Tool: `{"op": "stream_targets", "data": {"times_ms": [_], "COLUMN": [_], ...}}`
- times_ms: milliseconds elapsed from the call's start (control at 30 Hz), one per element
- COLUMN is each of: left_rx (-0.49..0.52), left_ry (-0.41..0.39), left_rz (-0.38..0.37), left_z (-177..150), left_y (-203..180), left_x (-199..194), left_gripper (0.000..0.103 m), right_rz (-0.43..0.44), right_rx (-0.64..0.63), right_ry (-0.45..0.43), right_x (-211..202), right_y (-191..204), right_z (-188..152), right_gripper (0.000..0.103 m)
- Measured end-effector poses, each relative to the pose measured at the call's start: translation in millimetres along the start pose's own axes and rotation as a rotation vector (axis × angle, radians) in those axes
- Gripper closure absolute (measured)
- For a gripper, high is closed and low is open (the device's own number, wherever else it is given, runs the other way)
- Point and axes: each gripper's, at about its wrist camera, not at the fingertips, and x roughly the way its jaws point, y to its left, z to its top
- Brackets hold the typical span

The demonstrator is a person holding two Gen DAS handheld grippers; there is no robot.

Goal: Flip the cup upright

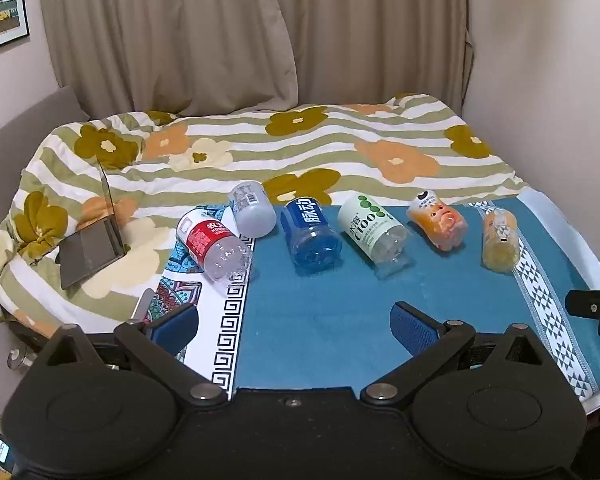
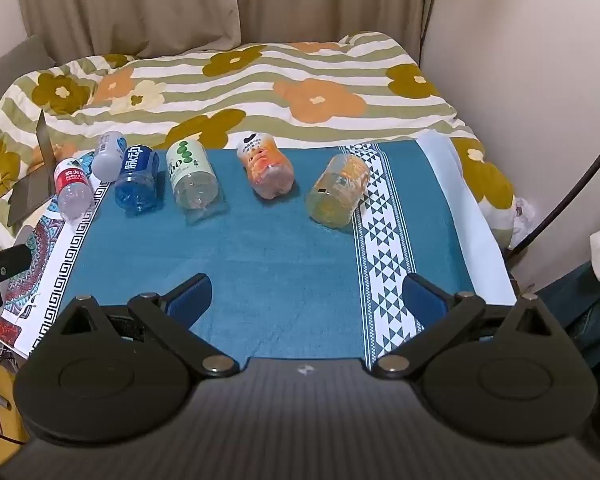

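Both hand-held grippers open, empty: left (image 1: 294, 326), right (image 2: 306, 296). Amber cup (image 2: 337, 191) lies tipped ahead of right, base toward it.

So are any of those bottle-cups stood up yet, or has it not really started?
Not started, by the look of it. All six lie on their sides on the blue cloth: red-label, grey, blue, green-dotted, orange and yellow. Both the left claw and right claw hang open and empty, short of the row. Everything remains to do.
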Motion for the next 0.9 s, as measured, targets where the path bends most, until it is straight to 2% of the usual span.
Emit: {"op": "stream_targets", "data": {"times_ms": [267, 300, 900], "left_rx": [-0.006, -0.012, -0.011], "left_ry": [-0.026, -0.020, -0.005], "left_rz": [0.001, -0.001, 0.011], "left_z": [-5, 2, 5], "left_y": [-2, 1, 5], "left_x": [0, -3, -1], "left_gripper": [0.000, 0.000, 0.000], "right_rz": [0.009, 0.010, -0.005], "right_rx": [0.002, 0.001, -0.010], "right_ry": [-0.004, -0.004, 0.022], "right_x": [1, 1, 2], "right_y": [2, 2, 6], "right_z": [-2, -2, -5], "right_gripper": [0.000, 0.000, 0.000]}}
